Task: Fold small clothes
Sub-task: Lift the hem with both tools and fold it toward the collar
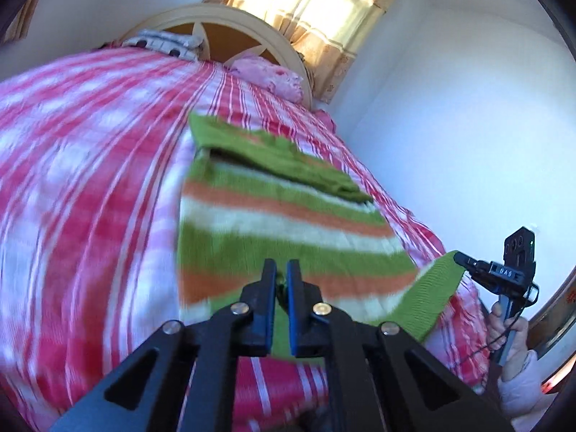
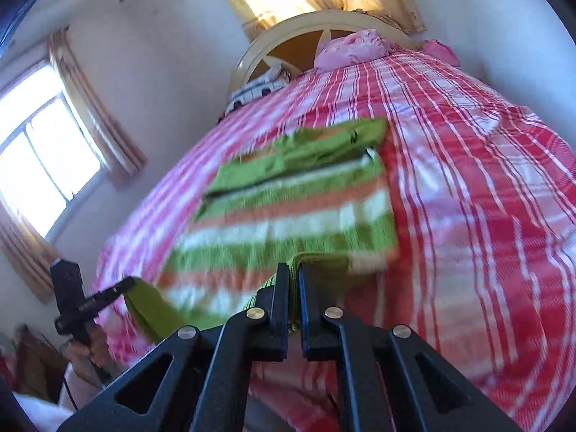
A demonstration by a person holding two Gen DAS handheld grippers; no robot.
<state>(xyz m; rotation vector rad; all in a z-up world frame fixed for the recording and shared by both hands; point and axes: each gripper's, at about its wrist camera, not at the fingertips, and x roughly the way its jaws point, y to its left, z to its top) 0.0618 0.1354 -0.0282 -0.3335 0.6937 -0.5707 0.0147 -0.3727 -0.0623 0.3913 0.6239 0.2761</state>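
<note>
Now, line by line:
Left tongs (image 1: 281,270): clamped on the near hem of the striped sweater (image 1: 280,230), lifting it.
Right tongs (image 2: 294,273): pinched onto the green ribbed hem at the sweater's near right corner.
Sweater: green, orange and white stripes, lying on the bed (image 1: 90,180), far part with sleeves folded over, near edge raised between both tongs.
Bed: red-and-white checked cover; pink pillow (image 2: 352,48) far, by the headboard (image 1: 230,18).
Beyond: curtained window (image 1: 306,3).

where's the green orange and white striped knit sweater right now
The green, orange and white striped knit sweater lies on the red and white checked bedspread, its near hem pinched at one corner by the left gripper and at the other by the right gripper.
</note>
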